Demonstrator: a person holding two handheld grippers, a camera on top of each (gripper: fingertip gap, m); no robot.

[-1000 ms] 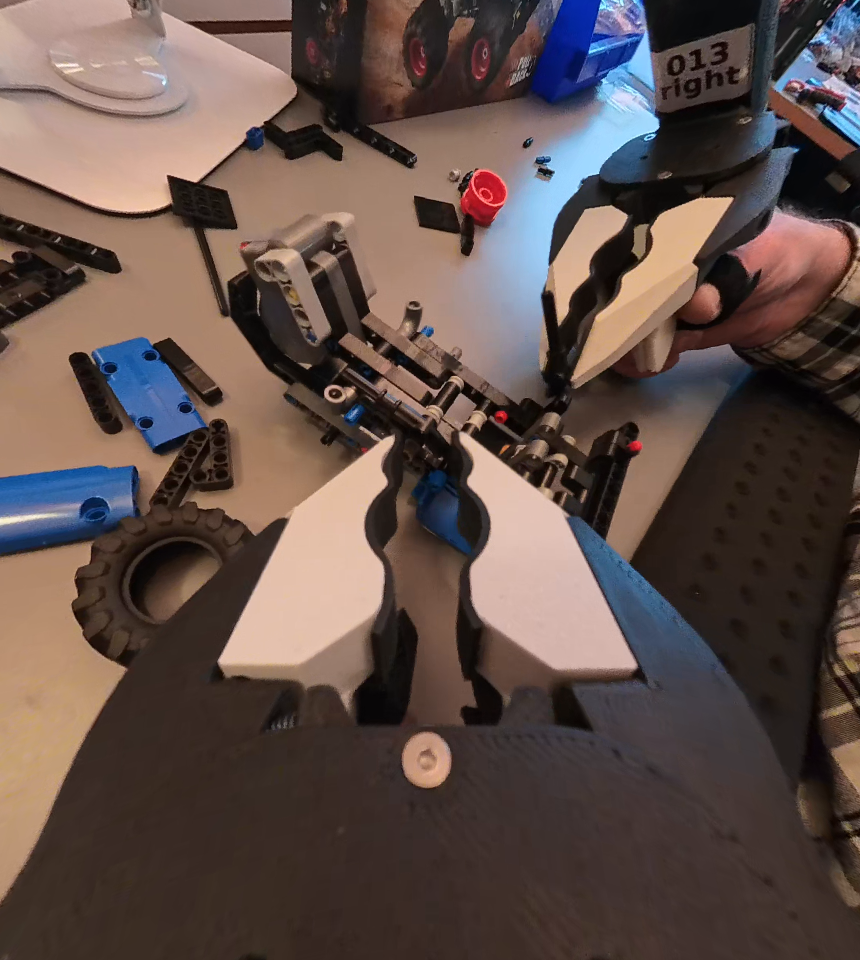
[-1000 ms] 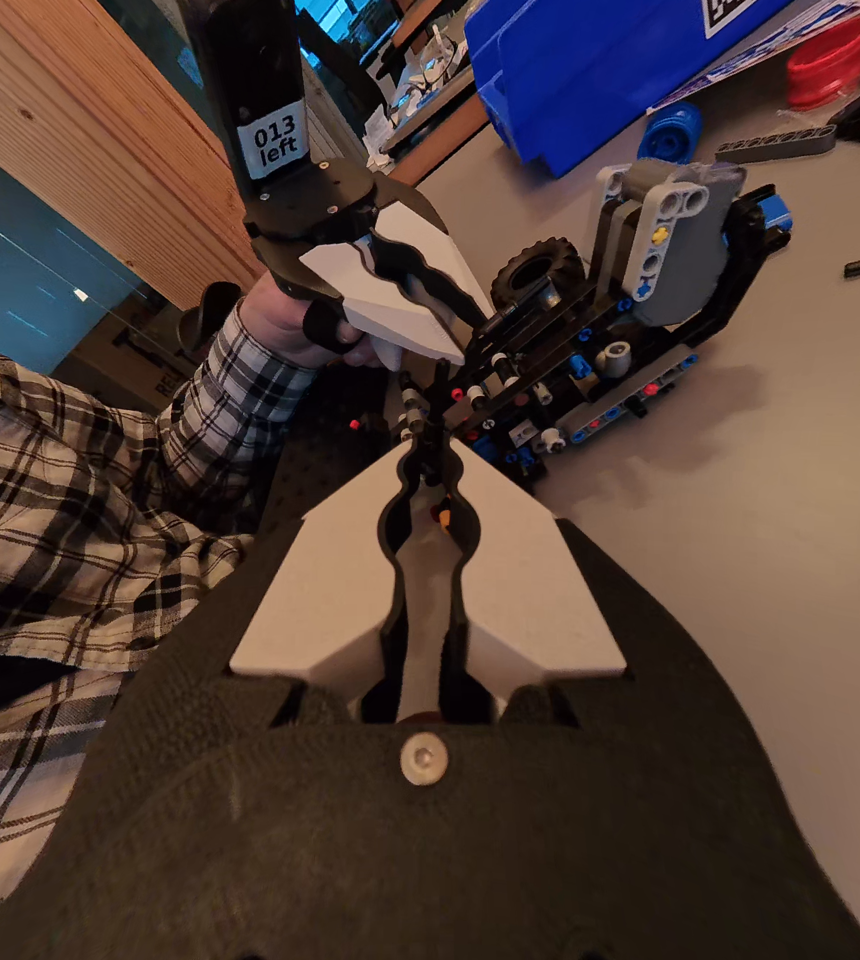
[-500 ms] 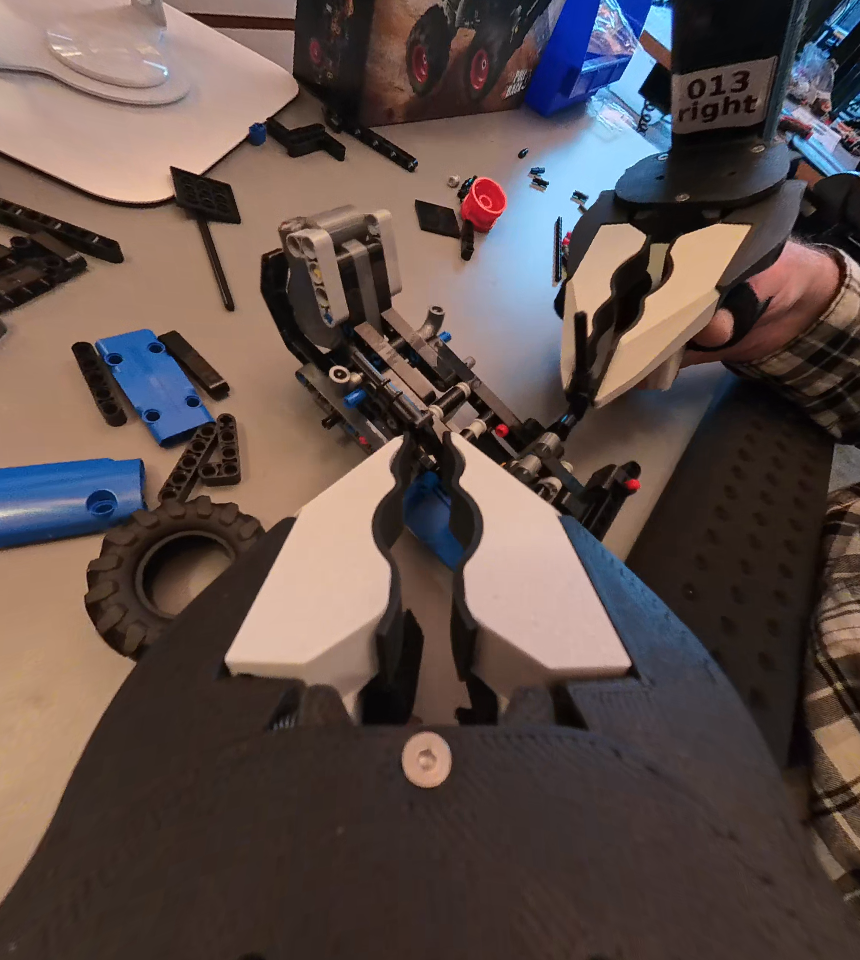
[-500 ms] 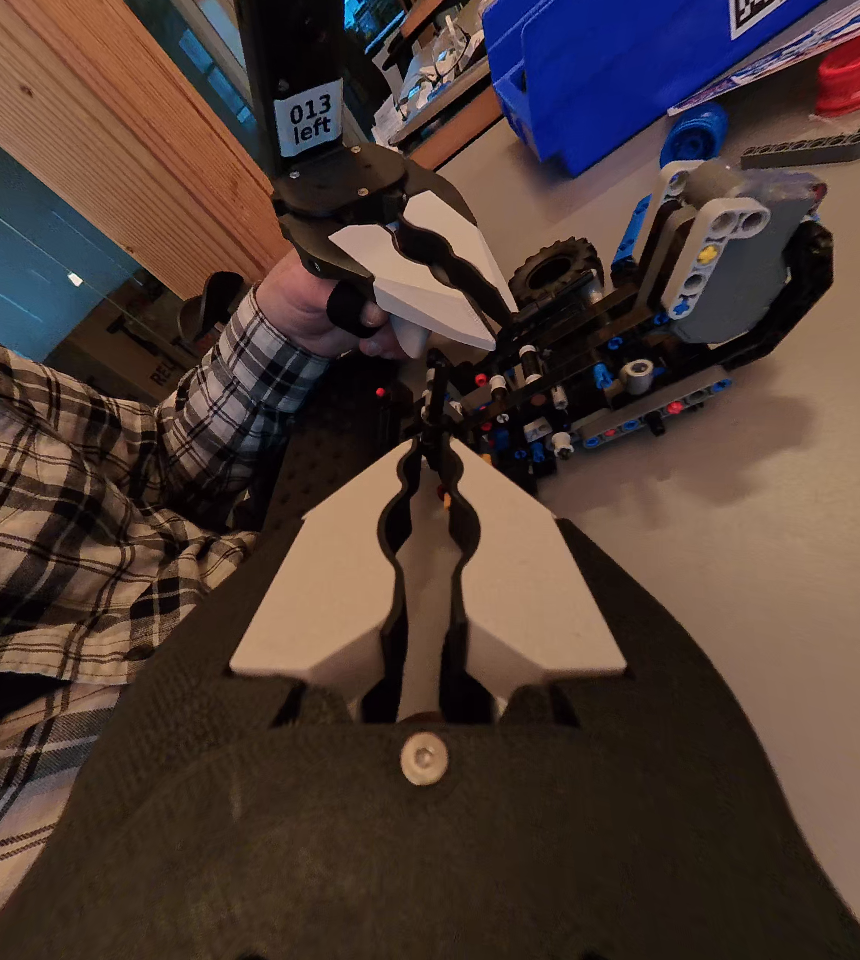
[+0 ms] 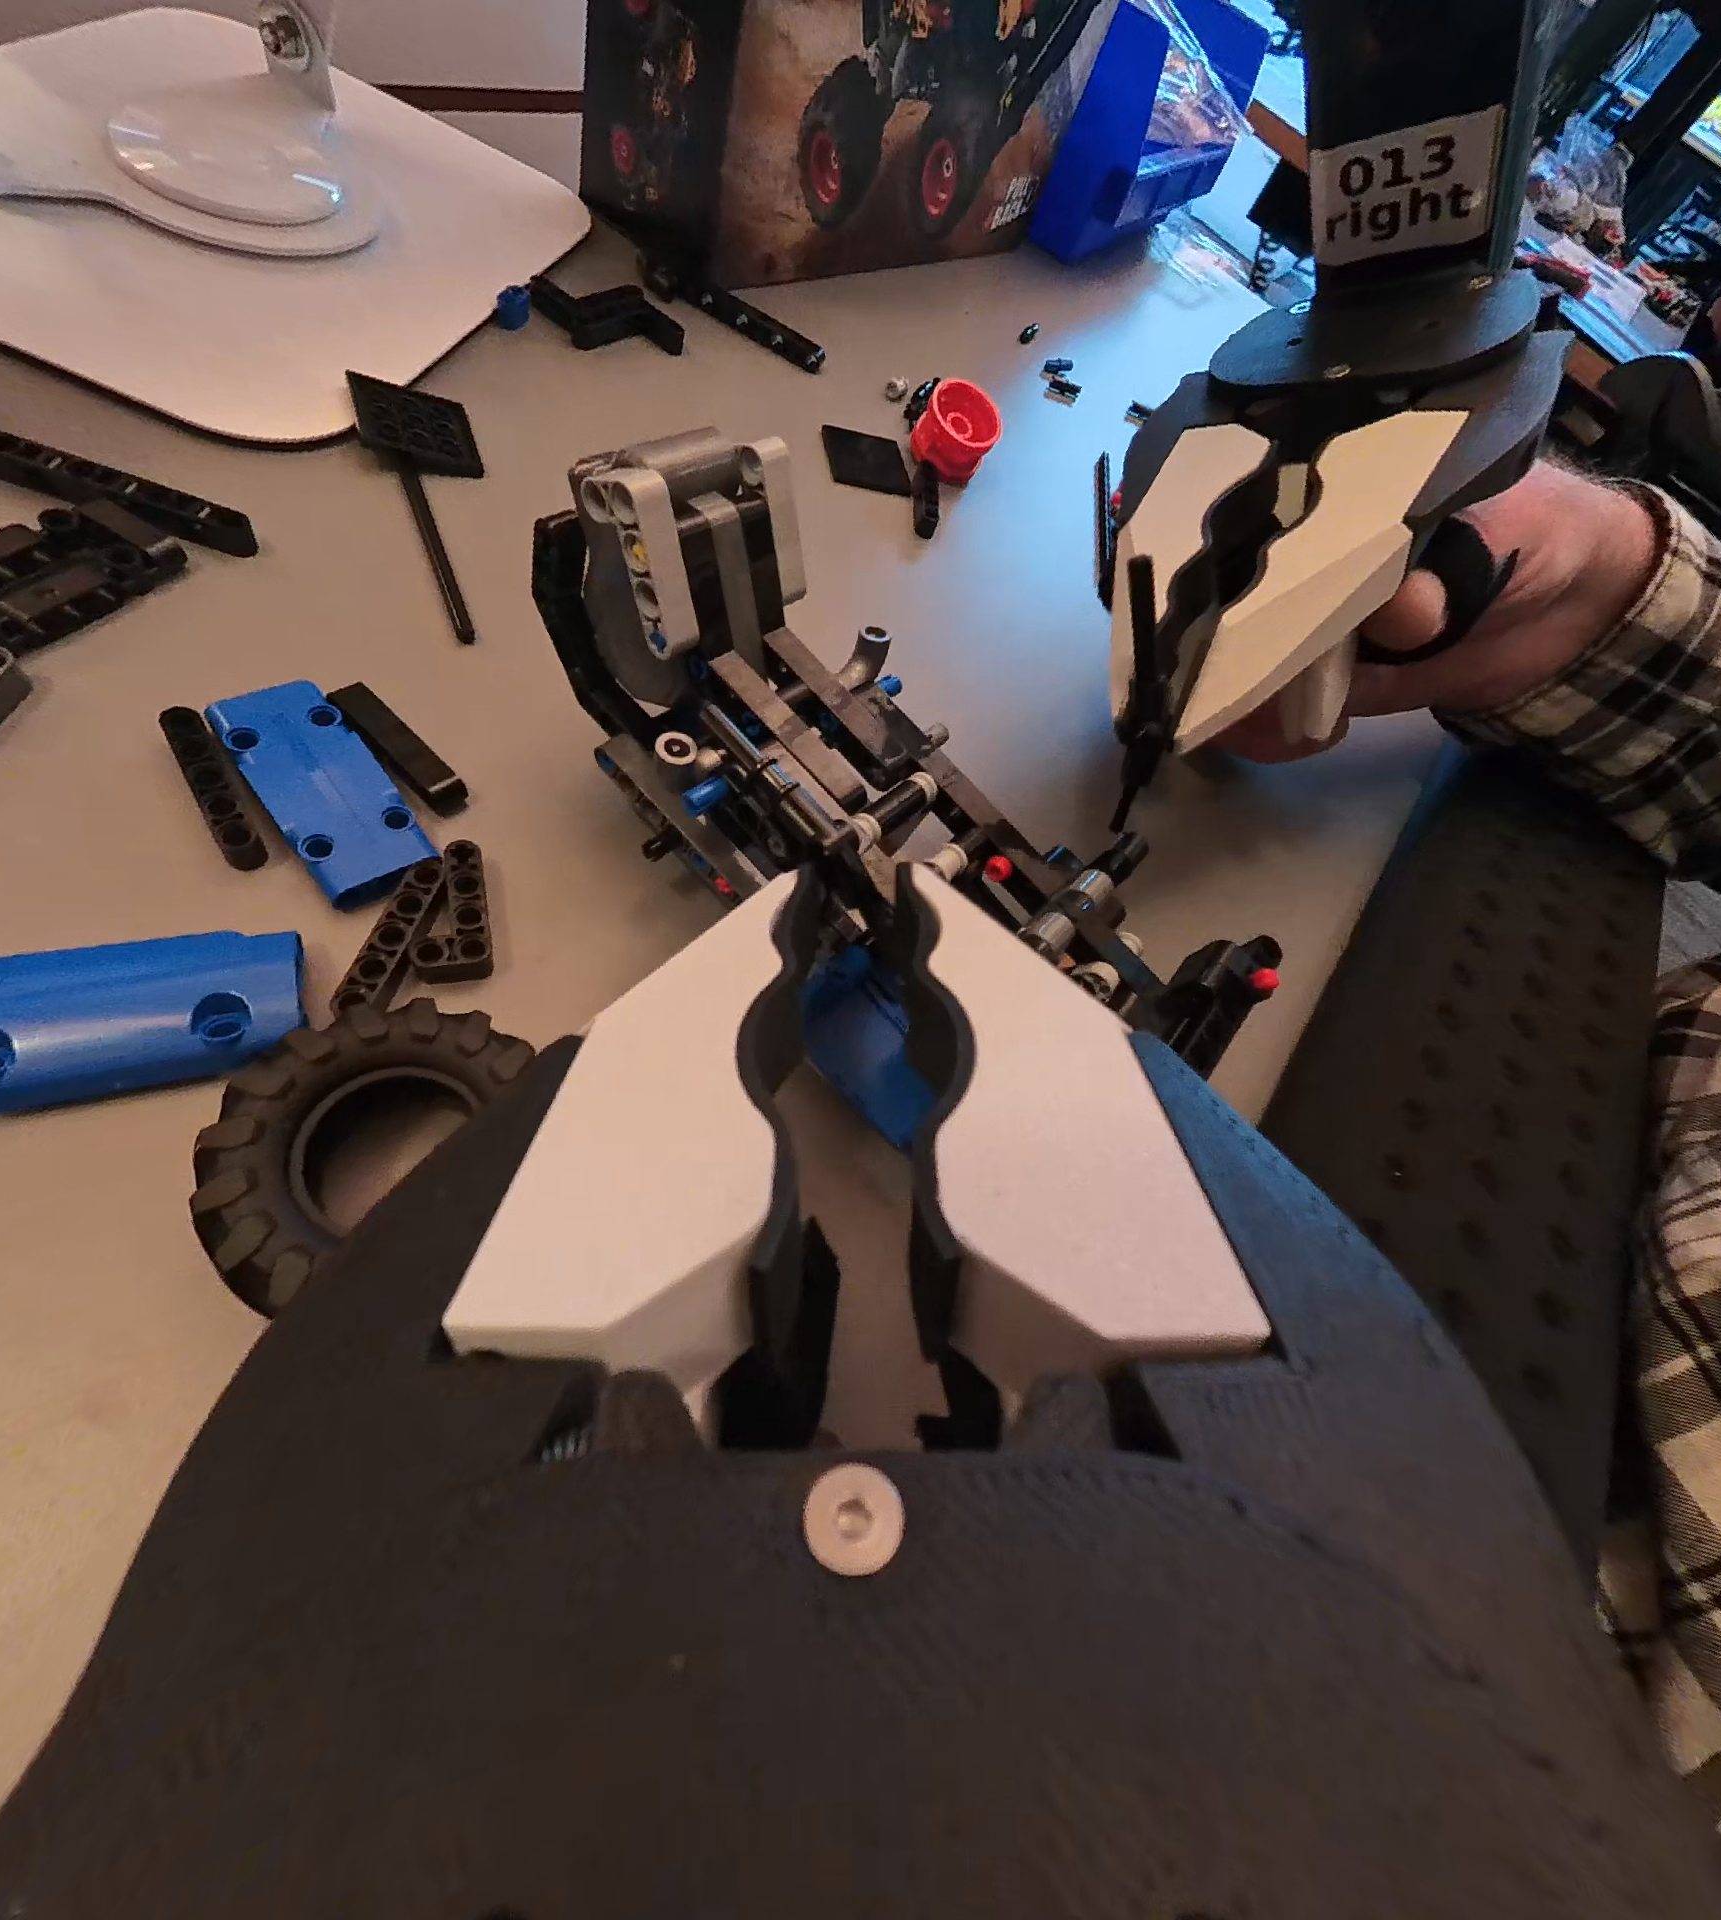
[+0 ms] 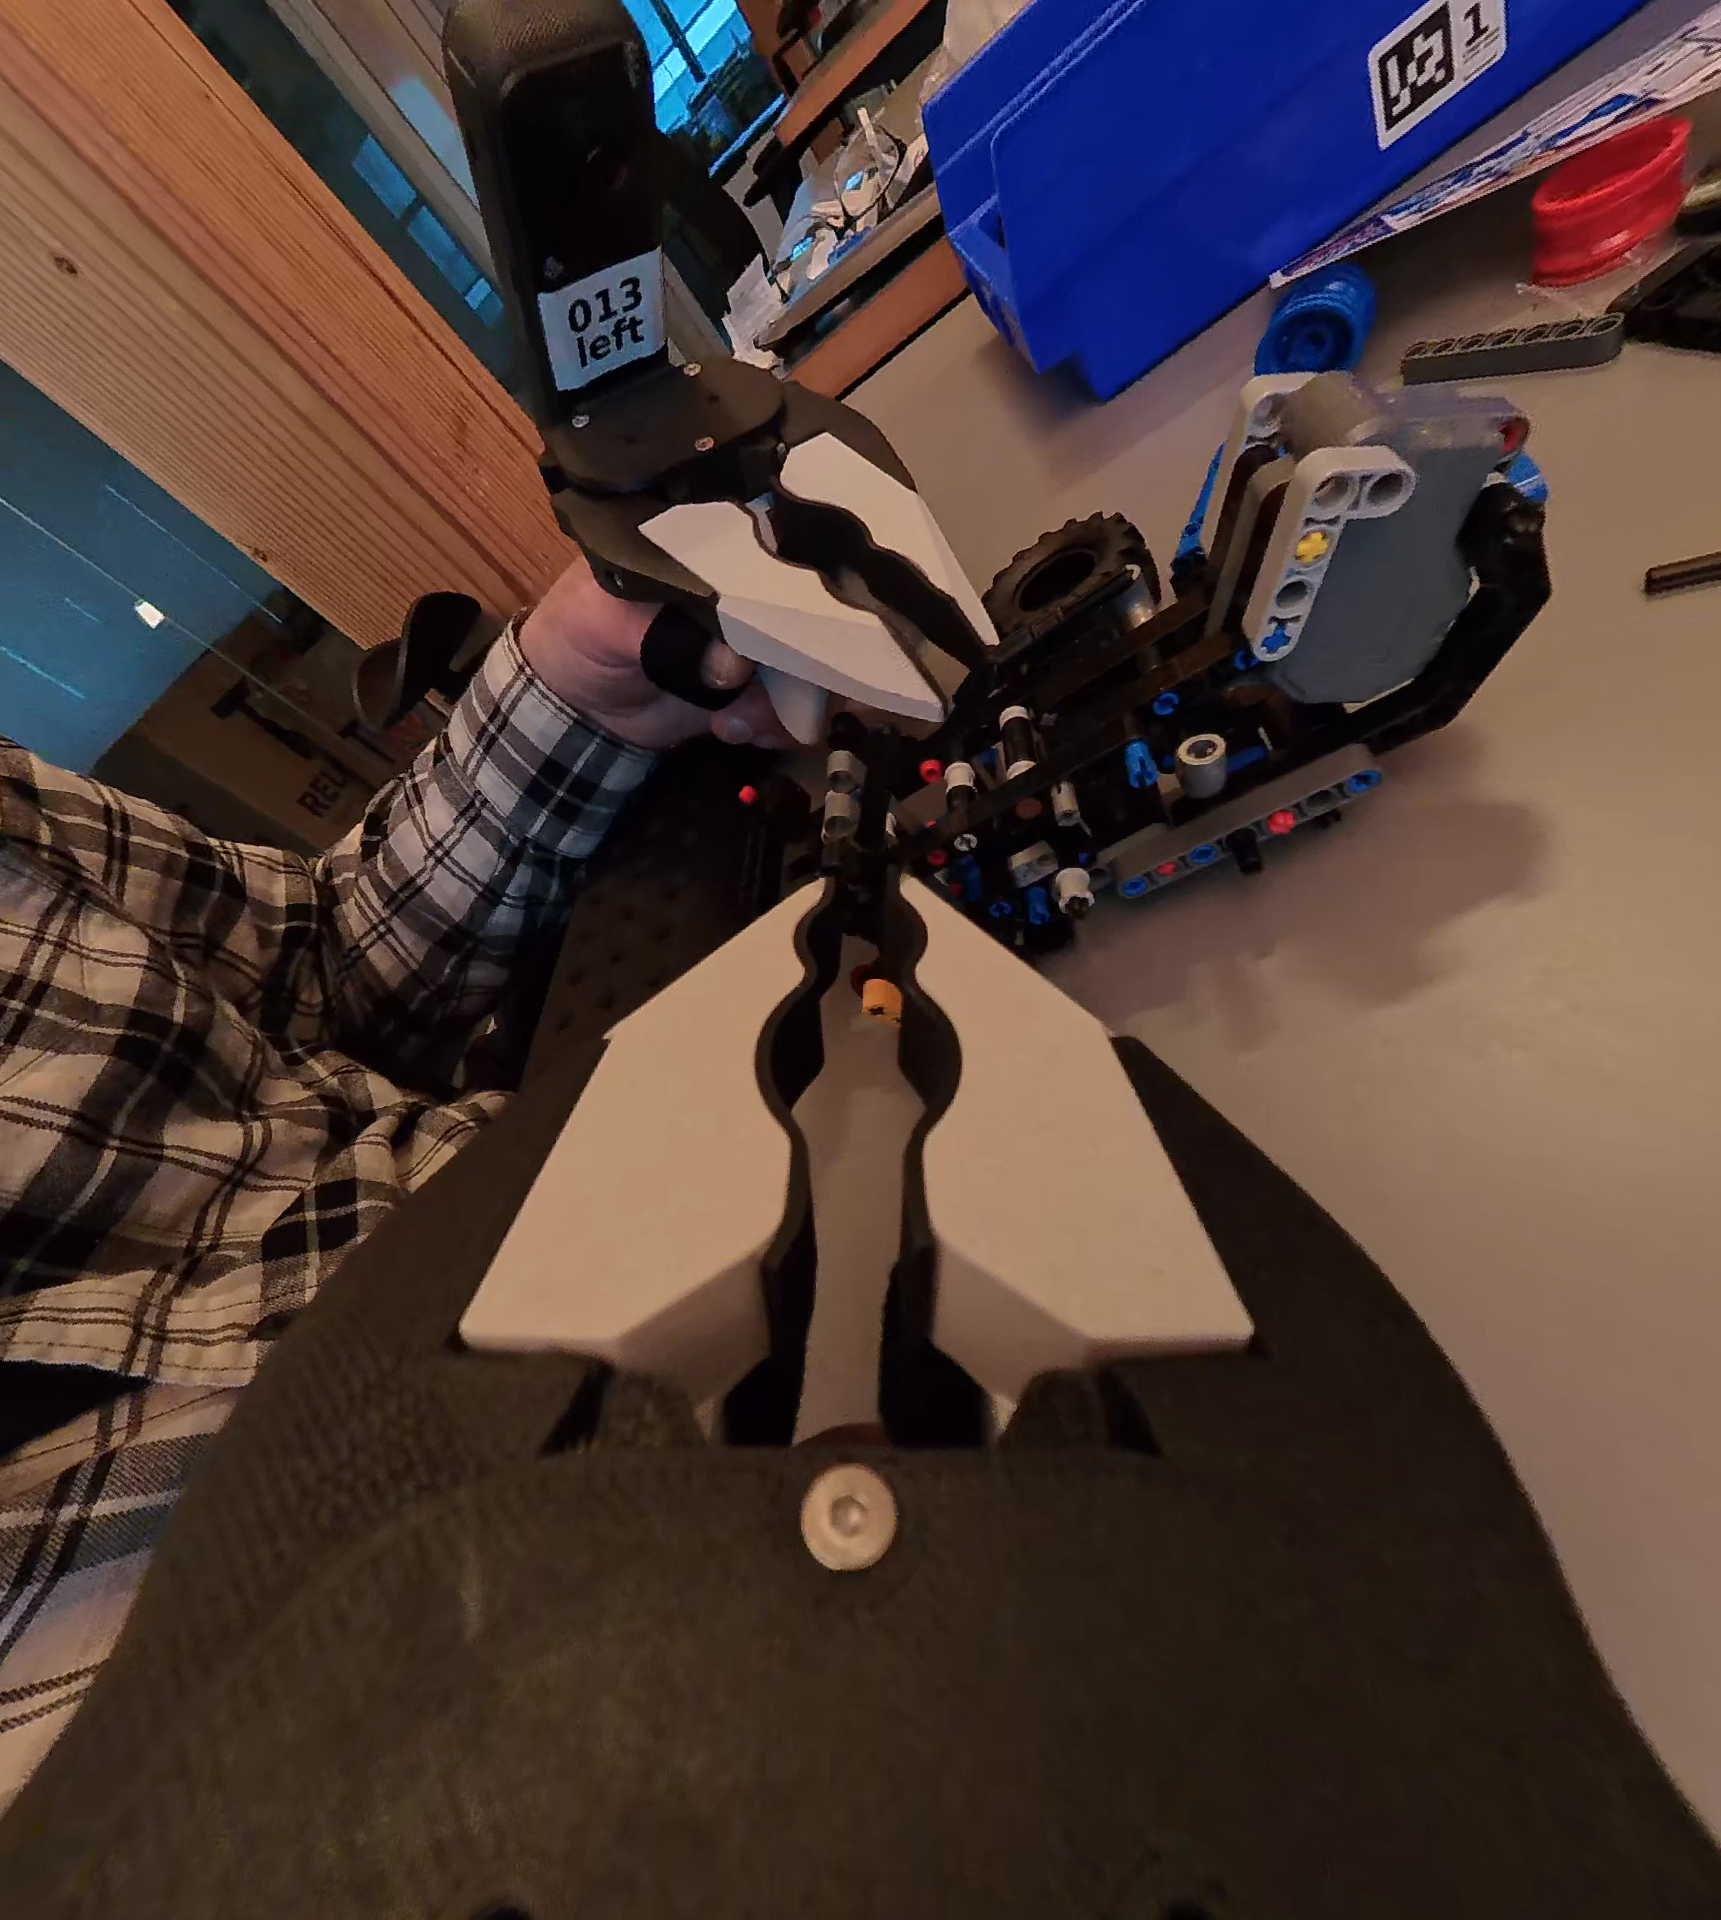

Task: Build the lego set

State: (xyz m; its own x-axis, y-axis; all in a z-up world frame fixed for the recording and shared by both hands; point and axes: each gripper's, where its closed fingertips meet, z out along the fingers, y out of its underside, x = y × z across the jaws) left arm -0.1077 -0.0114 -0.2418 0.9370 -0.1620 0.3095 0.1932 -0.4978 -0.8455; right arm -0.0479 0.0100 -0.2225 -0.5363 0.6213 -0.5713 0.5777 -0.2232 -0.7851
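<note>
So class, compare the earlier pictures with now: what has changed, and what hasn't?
The right gripper lifted its black axle up off the chassis end, which swung slightly. The left gripper stays clamped on the chassis; loose parts like the tyre are unmoved.

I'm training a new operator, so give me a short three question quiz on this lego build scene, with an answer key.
1. True or false: the right gripper holds a thin black axle.
2. The left gripper is shut on which thing? A) the loose tyre B) the chassis C) the red wheel hub
3. Fill in: the long blue panel lies beside the loose ____.

Key: 1 true; 2 B; 3 tyre.
</note>
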